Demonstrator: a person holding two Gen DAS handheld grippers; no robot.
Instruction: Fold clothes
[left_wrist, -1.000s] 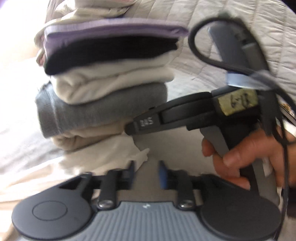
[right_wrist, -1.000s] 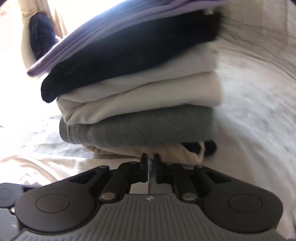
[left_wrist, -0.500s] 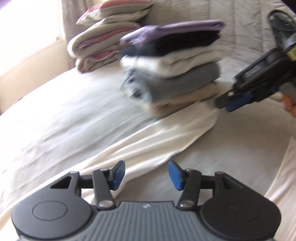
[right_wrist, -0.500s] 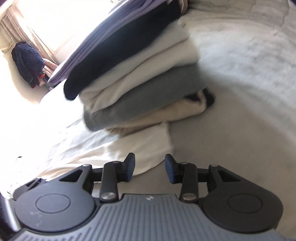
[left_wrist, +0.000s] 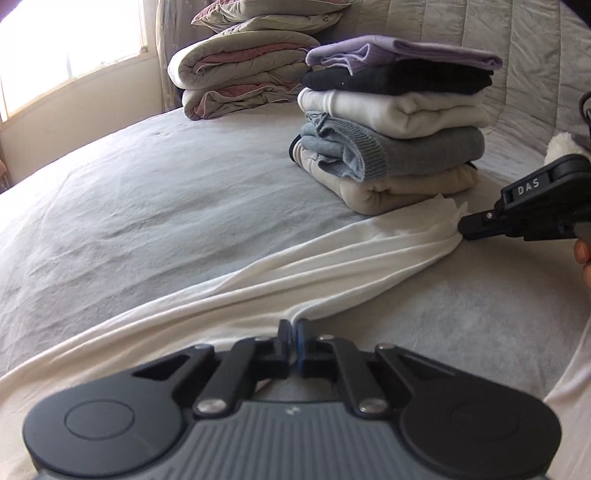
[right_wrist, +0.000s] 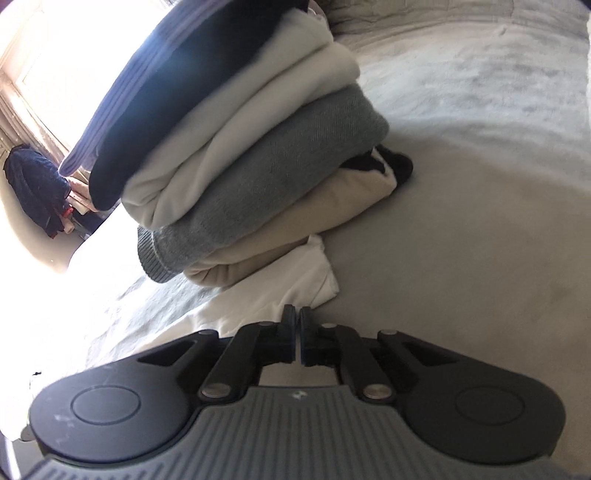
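Plainly "DAS" on the right claw, white garment pinched.

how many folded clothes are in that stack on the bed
5, top to bottom: lilac, black, white, grey, beige. A dark bit pokes out near the bottom, so another piece may be hidden.

My matt black plastic fingers pinch thin, smooth white cloth; the sweater is ribbed grey knit, the bedsheet soft, wrinkled.
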